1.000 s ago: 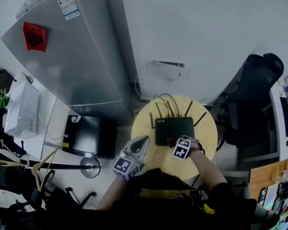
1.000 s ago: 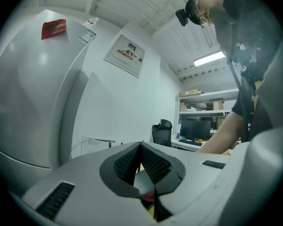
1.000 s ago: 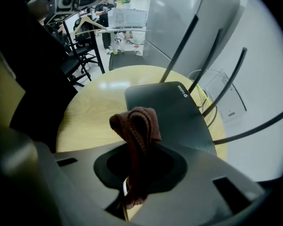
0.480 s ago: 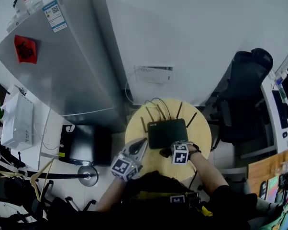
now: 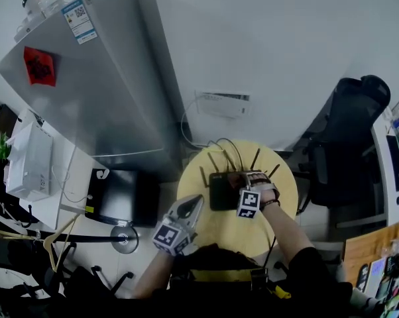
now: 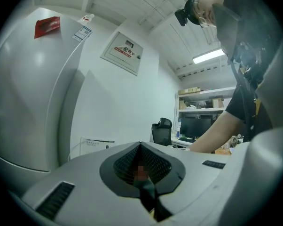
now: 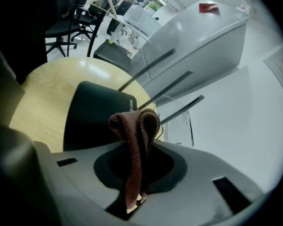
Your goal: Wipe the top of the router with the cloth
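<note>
Router (image 5: 221, 192) black, on round table (image 5: 282, 184); wiping step judged under way. Cloth (image 7: 134, 135) clamped in right gripper (image 5: 249, 179) above router top; left gripper (image 5: 194, 205) closed, empty, well aside. Next, likely: press cloth flat, sweep across lid.

1 router (image 5: 221, 192), 1 cloth (image 7: 132, 145), 1 round table (image 5: 219, 229), 1 office chair (image 5: 348, 131), 1 fridge (image 5: 100, 91).

Setting: an office. I work at a small round pale-wood table (image 5: 226, 225) beside a tall silver metal refrigerator (image 5: 100, 91). Nearby are a black swivel office chair (image 5: 348, 131), a dark computer monitor (image 6: 198, 126) under white wall shelves (image 6: 205, 93), and a fluorescent ceiling tube (image 6: 208, 56).
</note>
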A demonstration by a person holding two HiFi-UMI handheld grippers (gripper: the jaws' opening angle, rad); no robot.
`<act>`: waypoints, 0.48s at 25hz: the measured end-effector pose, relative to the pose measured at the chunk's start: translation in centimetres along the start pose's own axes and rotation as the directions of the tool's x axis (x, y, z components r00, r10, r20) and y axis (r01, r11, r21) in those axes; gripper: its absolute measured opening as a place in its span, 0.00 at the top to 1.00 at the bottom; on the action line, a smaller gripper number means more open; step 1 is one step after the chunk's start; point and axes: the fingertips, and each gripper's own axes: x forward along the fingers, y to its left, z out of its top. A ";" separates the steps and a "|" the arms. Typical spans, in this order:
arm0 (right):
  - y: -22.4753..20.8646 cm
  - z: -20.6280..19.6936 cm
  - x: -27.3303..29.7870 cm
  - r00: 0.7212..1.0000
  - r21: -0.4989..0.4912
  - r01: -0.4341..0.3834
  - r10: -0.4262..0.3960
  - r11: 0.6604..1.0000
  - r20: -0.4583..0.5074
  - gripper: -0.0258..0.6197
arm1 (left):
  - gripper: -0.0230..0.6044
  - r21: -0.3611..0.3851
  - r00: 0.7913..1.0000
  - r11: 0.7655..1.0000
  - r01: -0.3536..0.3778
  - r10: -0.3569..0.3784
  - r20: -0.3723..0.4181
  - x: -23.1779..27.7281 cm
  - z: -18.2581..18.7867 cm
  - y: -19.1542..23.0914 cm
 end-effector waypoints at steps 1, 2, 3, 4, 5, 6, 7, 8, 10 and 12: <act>-0.2 -0.6 0.9 1.000 0.013 -0.005 0.005 1.000 -0.018 0.87 | 0.97 0.000 1.000 1.000 -0.015 0.015 -0.004 -0.2 0.0 0.3; -0.5 -1.2 1.7 1.000 0.030 -0.008 0.009 1.000 -0.029 0.87 | 0.97 -0.001 0.999 1.000 -0.031 0.031 -0.010 -0.4 -0.1 0.5; -0.8 -1.7 2.3 0.999 0.043 -0.005 0.007 0.999 -0.036 0.87 | 0.97 -0.005 0.999 0.999 -0.047 0.047 -0.015 -0.6 -0.2 0.7; -1.2 -2.0 2.9 0.999 0.052 0.006 -0.004 0.999 -0.041 0.87 | 0.97 -0.008 0.998 0.998 -0.064 0.064 -0.020 -0.9 -0.3 1.0; -1.5 -2.4 3.5 0.999 0.055 0.021 -0.019 0.998 -0.051 0.87 | 0.97 -0.011 0.996 0.997 -0.081 0.081 -0.026 -1.3 -0.5 1.2; -1.8 -2.9 4.0 0.997 0.055 0.034 -0.031 0.998 -0.067 0.87 | 0.97 -0.014 0.995 0.995 -0.099 0.098 -0.033 -1.6 -0.8 1.6; -1.9 -3.4 4.6 0.995 0.052 0.037 -0.032 0.998 -0.091 0.87 | 0.97 -0.016 0.993 0.993 -0.114 0.114 -0.041 -2.0 -1.1 1.9; -1.7 -3.9 5.2 0.993 0.051 0.025 -0.019 0.998 -0.120 0.87 | 0.97 -0.019 0.991 0.992 -0.128 0.127 -0.048 -2.3 -1.5 2.1; -0.5 -4.8 6.0 0.984 0.062 -0.043 0.052 0.997 -0.169 0.87 | 0.97 -0.026 0.988 0.989 -0.148 0.146 -0.056 -2.9 -2.0 2.4; 0.8 -5.1 6.1 0.976 0.117 -0.107 0.127 0.987 -0.176 0.87 | 0.97 -0.038 0.986 0.987 -0.158 0.155 -0.060 -3.1 -2.3 2.5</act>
